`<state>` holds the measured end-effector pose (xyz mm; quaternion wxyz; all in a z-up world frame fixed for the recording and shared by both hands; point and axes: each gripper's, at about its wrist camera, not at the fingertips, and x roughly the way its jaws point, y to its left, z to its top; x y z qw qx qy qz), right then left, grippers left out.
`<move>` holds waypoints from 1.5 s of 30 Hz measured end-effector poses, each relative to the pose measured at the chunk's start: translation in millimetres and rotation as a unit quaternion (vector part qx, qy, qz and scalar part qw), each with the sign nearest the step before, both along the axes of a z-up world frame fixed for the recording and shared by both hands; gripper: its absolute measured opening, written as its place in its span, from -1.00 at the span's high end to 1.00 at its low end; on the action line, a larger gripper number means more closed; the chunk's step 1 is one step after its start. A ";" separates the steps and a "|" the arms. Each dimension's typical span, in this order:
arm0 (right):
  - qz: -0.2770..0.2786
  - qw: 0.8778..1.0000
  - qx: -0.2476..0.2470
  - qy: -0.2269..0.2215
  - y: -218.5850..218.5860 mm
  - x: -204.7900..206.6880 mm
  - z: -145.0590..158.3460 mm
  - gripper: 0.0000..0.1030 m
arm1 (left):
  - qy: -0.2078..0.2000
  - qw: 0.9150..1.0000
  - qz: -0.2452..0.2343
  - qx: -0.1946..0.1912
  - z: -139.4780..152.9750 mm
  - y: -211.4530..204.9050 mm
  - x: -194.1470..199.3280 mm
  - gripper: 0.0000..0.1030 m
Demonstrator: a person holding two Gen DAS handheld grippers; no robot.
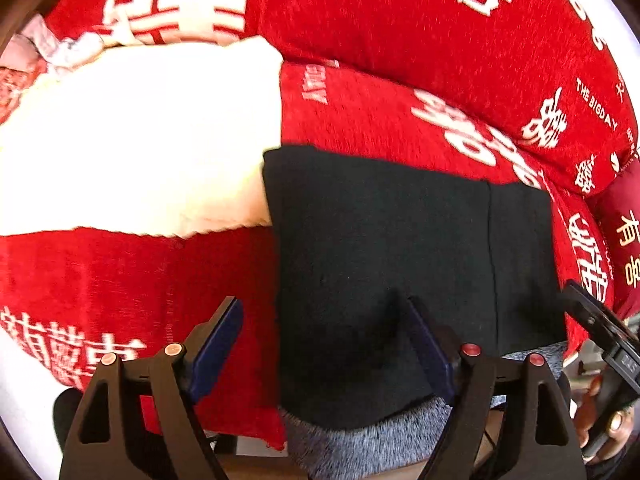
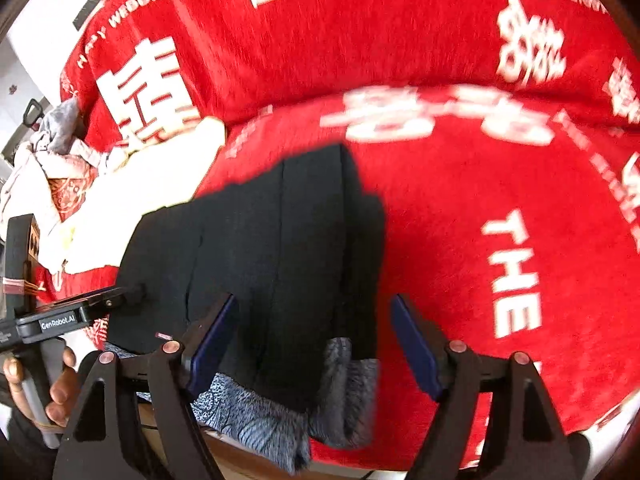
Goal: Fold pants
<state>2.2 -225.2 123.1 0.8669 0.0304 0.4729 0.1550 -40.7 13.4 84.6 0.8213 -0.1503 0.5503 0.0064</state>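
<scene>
Pants: the black pants (image 1: 380, 260) are lying folded in a flat dark block on the red cover (image 1: 120, 280) of a sofa or bed, with their near end hanging over the front edge. A grey fleecy lining (image 1: 360, 440) is showing at this hanging end.

Neighbours: a cream blanket (image 1: 132, 140) is lying just beside the pants on their left side, touching their far corner.

Left gripper: the left gripper (image 1: 324, 344) is hovering over the left edge of the pants with jaws standing wide apart, gripping nothing. One blue pad (image 1: 430, 356) is over the black cloth, the other over the red cover.

Right gripper: the right gripper (image 2: 316, 340) is also released. The right part of the pants is lying between its spread fingers, but the pads are not pressing on it.

How it will handle: I judge the pants soft, limp and rather thick because of the lining, so they are probably bending slowly and keeping a bulky fold. They are not fragile or slippery. A good place to take hold is the hanging near edge, one gripper at each corner, pinching all layers together.

Writing: the cover is carrying big white Chinese characters and the English words "THE BIGDAY" (image 1: 596, 104), also "WEDDING" (image 2: 140, 4). The handle of the other gripper is showing "GenRobot.AI" (image 2: 58, 322).
</scene>
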 end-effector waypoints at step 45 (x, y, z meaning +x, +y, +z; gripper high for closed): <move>0.115 0.992 -0.058 0.009 65.2 82.1 -23.8 -0.74 | 0.064 0.991 0.080 0.085 -25.3 20.2 86.4 -0.72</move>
